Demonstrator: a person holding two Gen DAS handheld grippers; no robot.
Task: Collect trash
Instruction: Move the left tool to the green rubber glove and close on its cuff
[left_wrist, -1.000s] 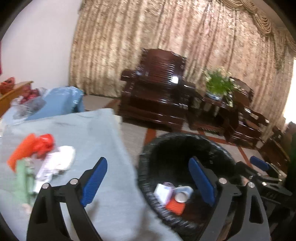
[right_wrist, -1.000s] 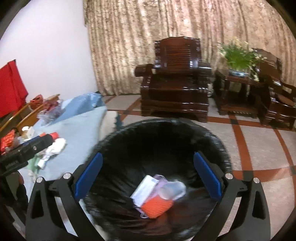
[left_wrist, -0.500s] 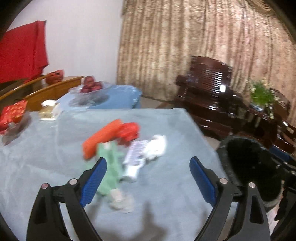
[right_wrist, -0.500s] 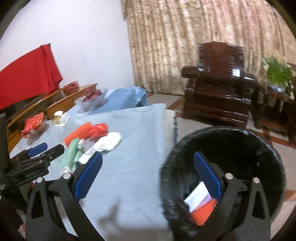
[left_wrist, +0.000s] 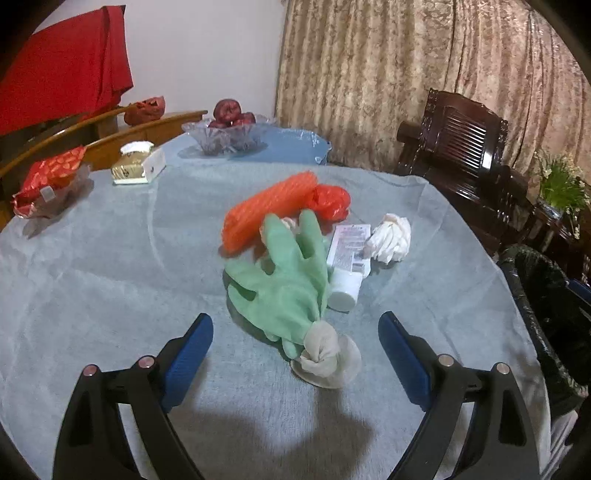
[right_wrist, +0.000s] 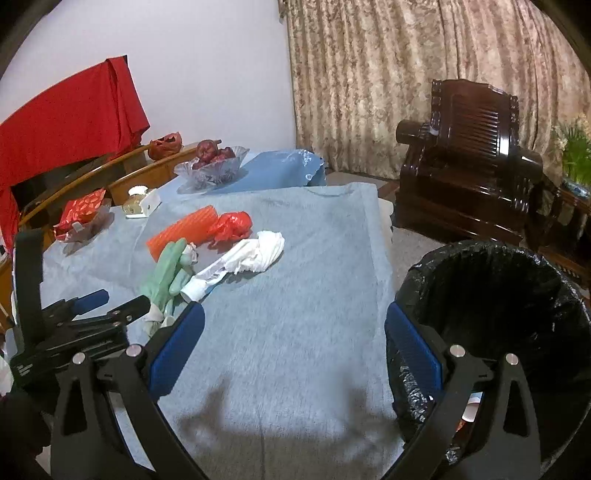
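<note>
Trash partly binned (right_wrist: 495, 302); green glove (left_wrist: 284, 280), tube (left_wrist: 347, 258), tissue, orange roll left beside glove. Both tools (left_wrist: 295, 354) (right_wrist: 293, 343) open, empty.

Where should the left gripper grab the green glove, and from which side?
Probably the bunched grey cuff, the glove's nearest end. It forms a raised knot between the open left gripper's fingers, while the rest lies flat on the cloth. Come straight forward and down.

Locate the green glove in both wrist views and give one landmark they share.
Left wrist: green glove lies centre frame, just ahead of the open left tool.
Right wrist: green glove lies left of centre, near the left tool's tip.
Shared landmark: orange mesh roll just behind it.
</note>
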